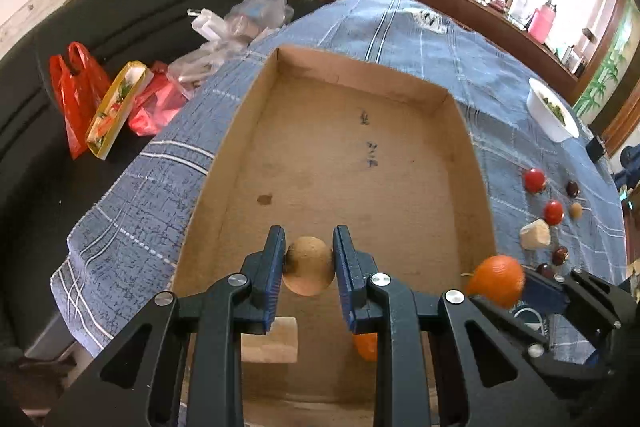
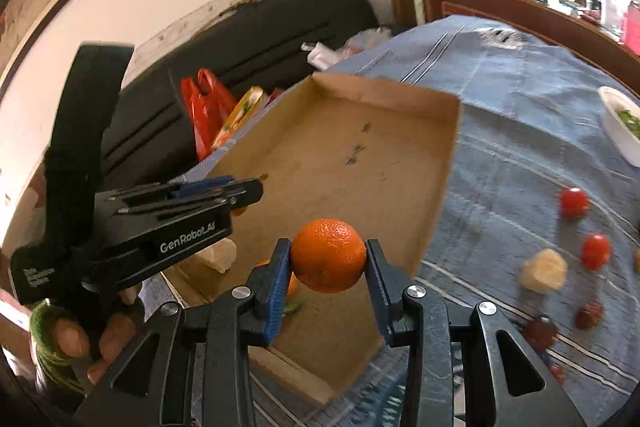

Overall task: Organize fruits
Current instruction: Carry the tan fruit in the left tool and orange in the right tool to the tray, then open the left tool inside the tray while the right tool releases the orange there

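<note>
The shallow brown cardboard tray [image 1: 256,115] holds a pale block [image 1: 276,343] and an orange [image 1: 366,345]. Over it, the left gripper [image 1: 309,259] clamps a brown kiwi [image 1: 309,265]; the right gripper [image 2: 328,259] clamps a round orange tangerine [image 2: 328,255]. Red cherry tomatoes [image 2: 574,202] lie on the blue cloth [image 1: 400,27] beside.

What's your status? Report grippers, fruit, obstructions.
Left gripper shut on kiwi. Right gripper shut on orange. Both over box. Nothing blocking.

We read "GenRobot.AI" in white on the black body of the left tool [image 2: 256,189]; the dark marks on the cardboard box [image 2: 436,163] floor stay illegible.
</note>
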A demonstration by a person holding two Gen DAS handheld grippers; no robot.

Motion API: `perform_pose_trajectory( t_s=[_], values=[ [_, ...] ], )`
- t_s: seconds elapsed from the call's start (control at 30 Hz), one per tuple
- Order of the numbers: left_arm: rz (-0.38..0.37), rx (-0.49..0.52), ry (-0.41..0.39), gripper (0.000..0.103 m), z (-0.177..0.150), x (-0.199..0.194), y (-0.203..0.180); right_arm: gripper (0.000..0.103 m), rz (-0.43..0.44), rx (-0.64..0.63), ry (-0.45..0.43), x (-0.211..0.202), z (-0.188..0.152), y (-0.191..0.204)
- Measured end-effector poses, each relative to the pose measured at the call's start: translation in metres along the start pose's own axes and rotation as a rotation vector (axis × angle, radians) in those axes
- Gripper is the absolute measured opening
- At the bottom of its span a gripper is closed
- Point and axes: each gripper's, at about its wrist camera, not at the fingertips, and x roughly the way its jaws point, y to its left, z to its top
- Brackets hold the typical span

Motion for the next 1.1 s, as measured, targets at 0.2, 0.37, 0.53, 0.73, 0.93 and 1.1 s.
perform_pose_trajectory(
  t_s=[0.2,0.37,0.53,0.73,0.93,1.1],
  values=[
    [0.011,0.001,0.034,0.022,-0.003,0.014,0.001,0.036,-0.007,0.000,0.051,0.027,0.002,0.003],
    [0.020,-0.001,0.048,0.022,-0.004,0.019,0.004,0.036,-0.010,-0.002,0.079,0.041,0.005,0.002],
    [0.032,0.009,0.062,0.023,-0.005,0.024,0.002,0.037,-0.020,-0.003,0.124,0.058,0.003,-0.003],
    [0.005,-0.010,0.067,0.023,-0.005,0.024,0.003,0.039,-0.017,-0.013,0.123,0.058,0.003,0.000],
    [-0.057,-0.073,0.061,0.030,0.001,0.012,0.014,0.054,-0.008,-0.004,0.114,0.051,0.001,-0.001],
    [-0.074,-0.108,0.035,0.033,0.004,-0.003,0.022,0.054,0.001,0.015,0.072,0.032,-0.001,-0.003]
  ],
)
